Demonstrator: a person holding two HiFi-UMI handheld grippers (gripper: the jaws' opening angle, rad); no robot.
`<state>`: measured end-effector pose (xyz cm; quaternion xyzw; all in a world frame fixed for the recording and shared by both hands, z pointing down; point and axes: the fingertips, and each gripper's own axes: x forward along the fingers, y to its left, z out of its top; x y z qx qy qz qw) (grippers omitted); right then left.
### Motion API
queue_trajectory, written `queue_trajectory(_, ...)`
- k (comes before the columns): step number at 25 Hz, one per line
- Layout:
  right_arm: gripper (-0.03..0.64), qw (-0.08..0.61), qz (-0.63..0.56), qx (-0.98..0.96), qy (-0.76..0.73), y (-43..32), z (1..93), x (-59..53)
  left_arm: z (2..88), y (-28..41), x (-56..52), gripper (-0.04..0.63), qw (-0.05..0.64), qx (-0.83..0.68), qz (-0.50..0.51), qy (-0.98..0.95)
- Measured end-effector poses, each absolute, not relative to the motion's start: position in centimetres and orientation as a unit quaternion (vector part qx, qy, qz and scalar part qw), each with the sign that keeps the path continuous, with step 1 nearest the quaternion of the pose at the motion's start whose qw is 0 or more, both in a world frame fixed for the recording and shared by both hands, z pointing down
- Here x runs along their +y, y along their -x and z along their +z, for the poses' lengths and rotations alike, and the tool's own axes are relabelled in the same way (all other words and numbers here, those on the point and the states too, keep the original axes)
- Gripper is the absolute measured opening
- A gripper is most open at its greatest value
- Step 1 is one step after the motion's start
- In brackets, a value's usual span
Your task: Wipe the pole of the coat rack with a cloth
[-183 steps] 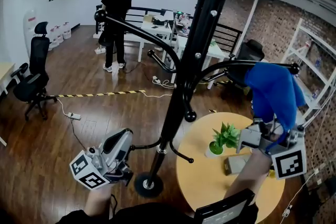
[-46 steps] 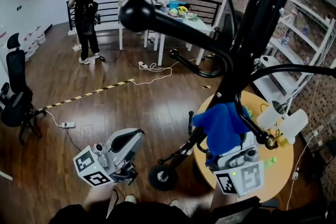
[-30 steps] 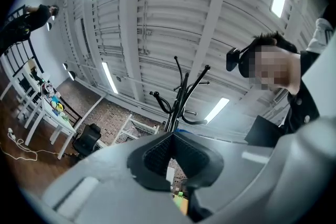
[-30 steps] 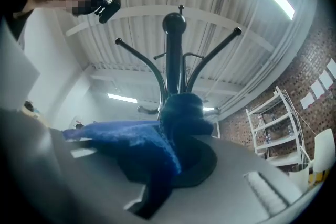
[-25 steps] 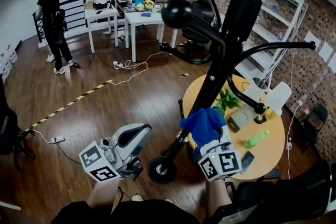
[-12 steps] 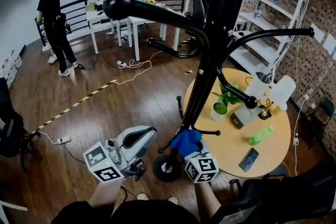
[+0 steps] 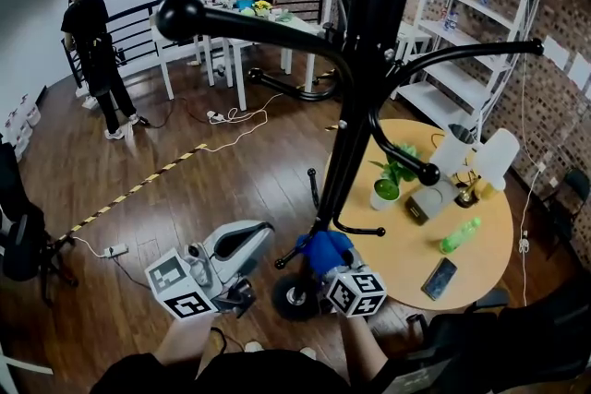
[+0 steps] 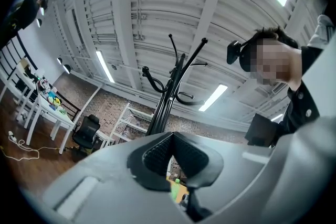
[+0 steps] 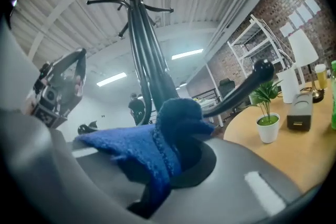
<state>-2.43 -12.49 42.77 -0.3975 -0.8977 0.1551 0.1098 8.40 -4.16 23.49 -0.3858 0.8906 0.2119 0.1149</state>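
The black coat rack pole [image 7: 355, 115] drops from the top of the head view to its round base [image 7: 288, 296]. My right gripper [image 7: 325, 257] is low beside the pole, just above the base, shut on a blue cloth [image 7: 323, 248]. In the right gripper view the cloth [image 9: 157, 147] bunches over the jaws of the right gripper [image 9: 176, 131], with the pole [image 9: 143, 55] rising straight behind it. Whether cloth and pole touch is unclear. My left gripper [image 7: 253, 235] hangs left of the base, shut and empty. In the left gripper view the left gripper [image 8: 172, 137] points up at the rack [image 8: 167, 97] and ceiling.
A round wooden table [image 7: 471, 277] stands right of the base with a potted plant [image 7: 386, 187], a green bottle [image 7: 459, 235] and a phone [image 7: 440, 278]. Low hook arms [image 7: 360, 230] jut from the pole. A person [image 7: 92, 46] stands far back left by white tables [image 7: 235, 23].
My right gripper has carried the blue cloth down along the pole from the upper hooks to just above the base. The left gripper has stayed put.
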Motion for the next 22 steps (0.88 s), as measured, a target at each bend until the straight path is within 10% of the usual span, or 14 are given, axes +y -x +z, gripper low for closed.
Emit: queue_trajectory(22,0.021,-0.187,0.174,-0.848,0.465,2.1,9.4,-12.9,22.2,-10.1,-0.8,0.0,0.156,0.906,0.201,0.339)
